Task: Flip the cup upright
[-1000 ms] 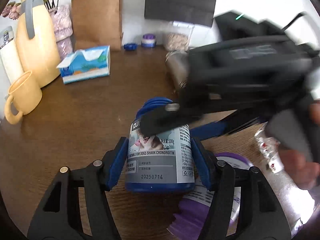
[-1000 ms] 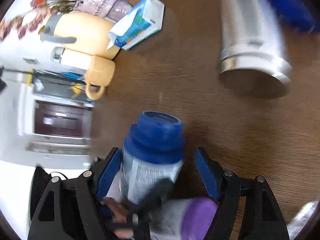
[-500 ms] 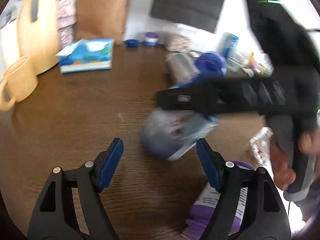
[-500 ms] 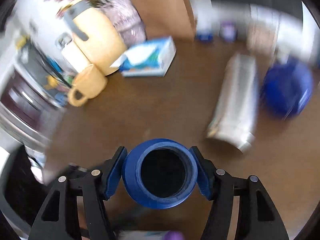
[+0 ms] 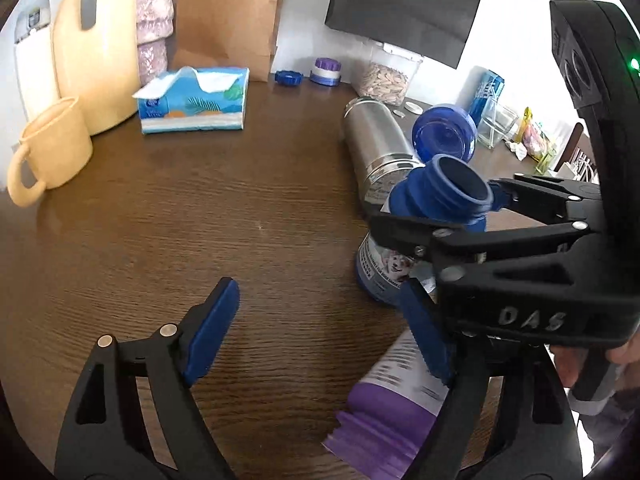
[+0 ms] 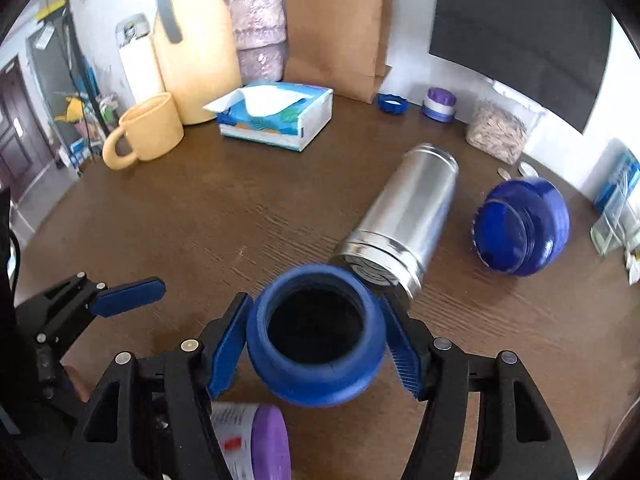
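Dark brown wood-grain worktop (image 6: 208, 216), round-edged, set against a white wall (image 6: 404, 40). Large black panel (image 6: 520, 36) mounted on that wall, upper right. Brown paper bag (image 6: 336, 32) leaning upright at the wall. Dark wooden door (image 6: 12, 128) off to the far left. Bright, even daylight, strongest at the right edge in the left wrist view.

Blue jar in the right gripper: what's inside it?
The blue jar, clamped in the right gripper, has no lid; its mouth faces the camera. Inside looks dark, with no contents visible; the bottom is lost in shadow.
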`<state>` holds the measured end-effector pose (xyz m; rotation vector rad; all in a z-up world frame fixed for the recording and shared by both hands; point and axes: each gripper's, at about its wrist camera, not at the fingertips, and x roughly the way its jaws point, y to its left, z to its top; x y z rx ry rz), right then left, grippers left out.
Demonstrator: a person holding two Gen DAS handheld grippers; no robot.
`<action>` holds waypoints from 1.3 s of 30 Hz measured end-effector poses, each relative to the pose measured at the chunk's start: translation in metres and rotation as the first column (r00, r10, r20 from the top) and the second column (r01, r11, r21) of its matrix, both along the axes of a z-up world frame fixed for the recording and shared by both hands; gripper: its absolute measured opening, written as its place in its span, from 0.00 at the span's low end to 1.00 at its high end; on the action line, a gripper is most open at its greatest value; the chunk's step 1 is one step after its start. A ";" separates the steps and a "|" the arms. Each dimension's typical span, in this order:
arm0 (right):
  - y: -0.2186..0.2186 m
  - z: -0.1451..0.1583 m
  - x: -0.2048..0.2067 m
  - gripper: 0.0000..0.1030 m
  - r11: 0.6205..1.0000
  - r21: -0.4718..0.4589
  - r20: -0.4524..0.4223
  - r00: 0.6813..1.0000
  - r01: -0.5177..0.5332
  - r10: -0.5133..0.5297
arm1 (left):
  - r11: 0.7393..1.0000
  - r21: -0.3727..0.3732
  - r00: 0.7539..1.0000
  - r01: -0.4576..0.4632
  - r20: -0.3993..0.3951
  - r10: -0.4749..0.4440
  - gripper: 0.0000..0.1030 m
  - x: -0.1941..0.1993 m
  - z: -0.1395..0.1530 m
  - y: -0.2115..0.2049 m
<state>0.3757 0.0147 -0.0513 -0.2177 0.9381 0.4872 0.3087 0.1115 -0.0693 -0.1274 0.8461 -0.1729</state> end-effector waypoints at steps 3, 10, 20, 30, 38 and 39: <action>-0.013 0.017 -0.011 0.77 0.999 0.022 0.017 0.999 0.030 -0.030 | 0.998 0.046 0.998 -0.040 0.040 0.038 0.79 -0.009 0.013 -0.004; -0.071 0.063 -0.067 0.78 0.992 0.060 0.086 0.990 0.110 -0.115 | 0.991 0.109 0.987 -0.072 0.152 0.055 0.94 -0.054 0.053 -0.025; -0.153 0.077 -0.172 0.78 0.974 0.117 0.098 0.973 0.196 -0.208 | 0.982 0.134 0.967 -0.137 0.234 0.103 1.00 -0.152 0.096 -0.064; -0.192 0.075 -0.299 0.78 0.947 0.190 0.182 0.938 0.261 -0.295 | 0.965 0.183 0.952 -0.187 0.276 0.132 1.00 -0.287 0.082 -0.085; -0.185 0.032 -0.356 0.78 0.929 0.174 0.133 0.927 0.326 -0.350 | 0.960 0.197 0.961 -0.197 0.234 0.149 1.00 -0.310 0.065 -0.097; -0.182 0.033 -0.358 0.78 0.932 0.161 0.152 0.924 0.326 -0.350 | 0.961 0.188 0.958 -0.204 0.239 0.156 1.00 -0.310 0.067 -0.096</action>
